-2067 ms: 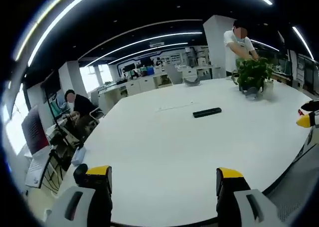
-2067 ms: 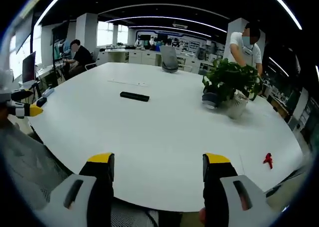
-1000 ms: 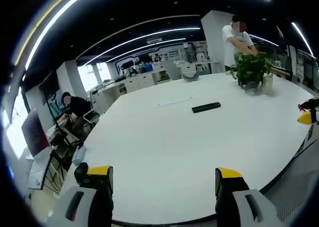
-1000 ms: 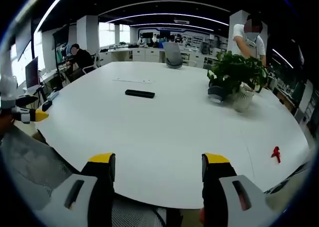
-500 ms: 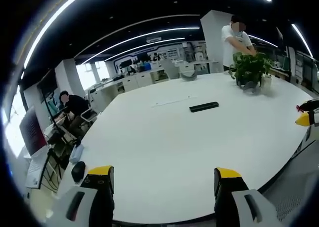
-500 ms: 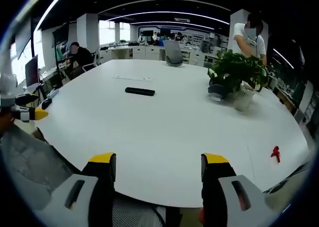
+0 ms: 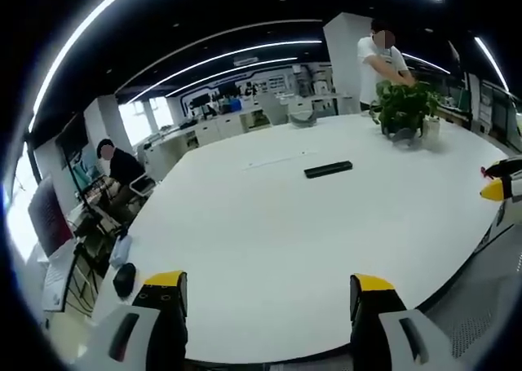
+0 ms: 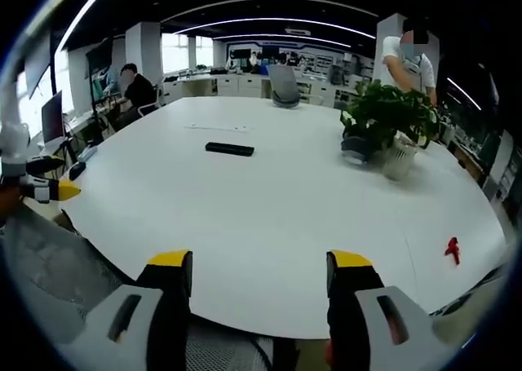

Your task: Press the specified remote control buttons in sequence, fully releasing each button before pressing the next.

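A black remote control [image 7: 328,169] lies flat far out on the big white table [image 7: 269,240]; in the right gripper view the remote [image 8: 229,149] sits left of centre. My left gripper [image 7: 265,293] hangs open over the table's near edge, well short of the remote, nothing between its yellow-tipped jaws. My right gripper [image 8: 259,271] is open too, over the near rim, empty. The right gripper's yellow tip [image 7: 494,190] shows at the right edge of the left gripper view, and the left gripper's tip [image 8: 50,190] at the left edge of the right gripper view.
A potted plant [image 8: 383,126] stands at the table's far right, with a person [image 8: 408,61] behind it. A small red object [image 8: 451,249] lies near the right rim. A thin white strip [image 8: 216,128] lies beyond the remote. A seated person [image 7: 118,169] and desks are off to the left.
Both views have shifted slightly as the hands moved; the remote appears a little lower-left in the left gripper view. Jaws stay open and the remote has not moved on the table.
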Tool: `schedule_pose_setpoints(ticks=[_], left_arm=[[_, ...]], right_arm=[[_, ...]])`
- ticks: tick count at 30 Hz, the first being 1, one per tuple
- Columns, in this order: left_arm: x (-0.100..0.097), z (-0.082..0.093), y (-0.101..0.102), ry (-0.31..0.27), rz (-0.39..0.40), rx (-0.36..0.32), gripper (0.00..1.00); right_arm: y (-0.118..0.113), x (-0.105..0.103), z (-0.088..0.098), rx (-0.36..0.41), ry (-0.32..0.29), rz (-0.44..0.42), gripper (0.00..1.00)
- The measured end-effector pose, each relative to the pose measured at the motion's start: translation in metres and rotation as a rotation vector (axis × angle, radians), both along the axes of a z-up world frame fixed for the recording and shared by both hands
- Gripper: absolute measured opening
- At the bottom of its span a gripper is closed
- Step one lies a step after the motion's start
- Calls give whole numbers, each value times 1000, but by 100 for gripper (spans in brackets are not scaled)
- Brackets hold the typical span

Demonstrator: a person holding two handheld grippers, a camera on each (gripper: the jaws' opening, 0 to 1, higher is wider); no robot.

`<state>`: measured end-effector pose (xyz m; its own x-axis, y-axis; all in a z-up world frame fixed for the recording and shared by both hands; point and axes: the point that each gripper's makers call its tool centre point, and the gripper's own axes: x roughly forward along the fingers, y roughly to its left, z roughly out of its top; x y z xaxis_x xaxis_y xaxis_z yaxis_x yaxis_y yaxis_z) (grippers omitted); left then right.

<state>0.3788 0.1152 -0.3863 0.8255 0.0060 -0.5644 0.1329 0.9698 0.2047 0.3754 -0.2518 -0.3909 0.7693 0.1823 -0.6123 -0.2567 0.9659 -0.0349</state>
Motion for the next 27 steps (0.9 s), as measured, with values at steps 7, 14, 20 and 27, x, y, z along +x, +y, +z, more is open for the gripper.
schedule_pose_setpoints(ticks=[7, 14, 20, 27], left_arm=[[-1, -1, -1, 14, -3, -8, 84], [0, 4, -13, 37, -62, -38, 80], [19, 27, -18, 10, -141, 7, 80], [53, 42, -23, 14, -256, 72, 81]], right_arm=[[1, 0, 1, 2, -5, 0, 69], [1, 1, 2, 17, -4, -5, 76], [-1, 3, 4, 25, -21, -25, 81], [2, 5, 8, 22, -42, -19, 93]])
